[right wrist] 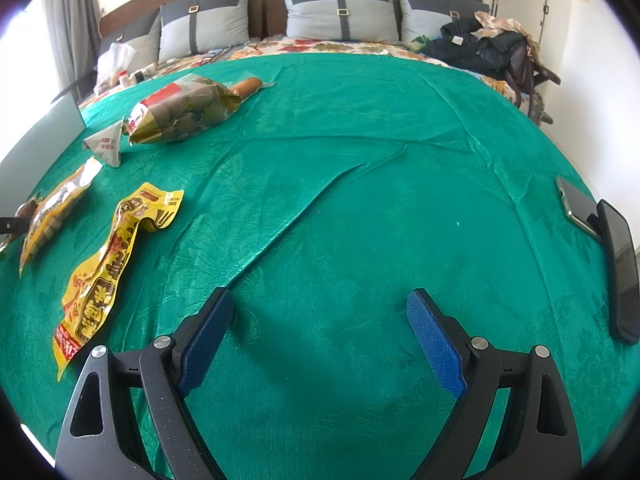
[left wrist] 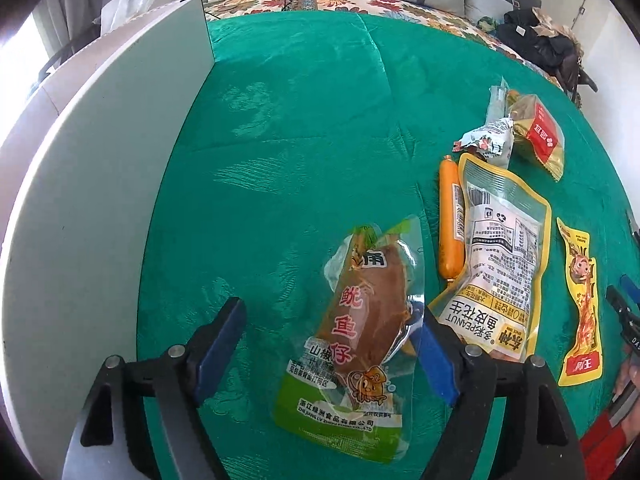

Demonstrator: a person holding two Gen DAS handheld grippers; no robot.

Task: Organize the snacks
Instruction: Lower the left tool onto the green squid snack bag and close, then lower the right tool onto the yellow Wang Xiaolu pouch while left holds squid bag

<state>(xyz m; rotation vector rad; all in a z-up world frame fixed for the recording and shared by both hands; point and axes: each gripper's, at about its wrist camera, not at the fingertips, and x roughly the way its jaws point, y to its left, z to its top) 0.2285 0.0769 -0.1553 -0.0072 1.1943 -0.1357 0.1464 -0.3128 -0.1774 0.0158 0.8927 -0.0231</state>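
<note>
Panel (left wrist: 80,200) of white board at far left, upright on the green cloth (left wrist: 300,120); possibly the sorting side, not certain. Next along, left gripper (left wrist: 330,312): jaws wide apart, clamped on nothing. Between them, squid packet (left wrist: 360,340), apparently flat on the cloth, clear film edge lapping the right-hand pad, other pad well clear of it.

Risk here: closing off-centre, pinching only slippery film, then packet swinging or sliding out on the lift. Better centred first.

Just right of the packet, orange sausage (left wrist: 450,220) and peanut pouch (left wrist: 496,264), pouch corner tucked close behind the right-hand finger. Easily nudged, or caught in the same squeeze and dragged along.

Further right, yellow strip packet (left wrist: 580,304), apart, likely out of harm's way.

Over on the right wrist side, right gripper (right wrist: 320,296) likewise spread open and empty above bare cloth. Phones (right wrist: 620,272) at the far right edge, near enough for a knock from a careless sweep.
</note>
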